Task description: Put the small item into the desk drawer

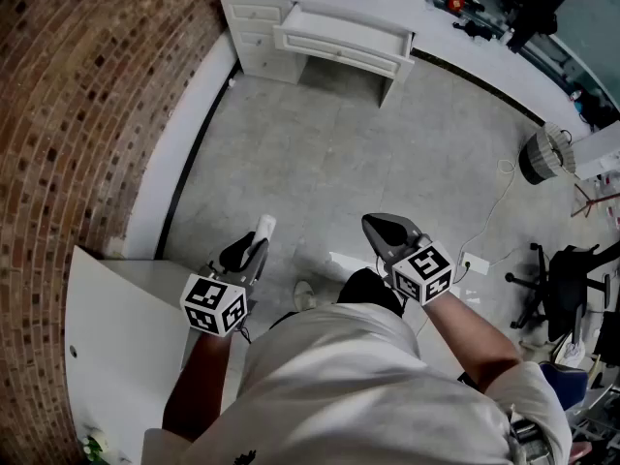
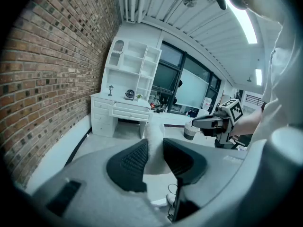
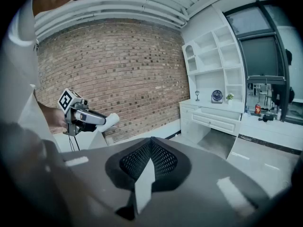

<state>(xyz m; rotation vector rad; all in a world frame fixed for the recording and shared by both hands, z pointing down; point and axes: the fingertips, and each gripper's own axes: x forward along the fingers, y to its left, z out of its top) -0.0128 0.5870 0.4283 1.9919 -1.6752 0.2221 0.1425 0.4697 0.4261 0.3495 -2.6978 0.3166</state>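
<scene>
A small white cylindrical item [image 1: 265,225] sticks out of my left gripper [image 1: 258,243], whose jaws are shut on it; in the left gripper view the white item [image 2: 152,143] fills the gap between the dark pads [image 2: 133,161]. My right gripper [image 1: 384,227] hangs beside it over the floor, shut and empty, its pads [image 3: 161,159] pressed together. The white desk [image 1: 254,19] stands far ahead against the wall, and its wide drawer [image 1: 341,39] is pulled out. From the right gripper view I see the left gripper [image 3: 81,118] holding the item [image 3: 108,121].
A brick wall [image 1: 87,95] runs along the left. A white tabletop [image 1: 116,347] lies at the lower left. A black office chair [image 1: 567,289], a round fan-like thing [image 1: 544,153] and a power strip with cable [image 1: 475,263] are on the right floor.
</scene>
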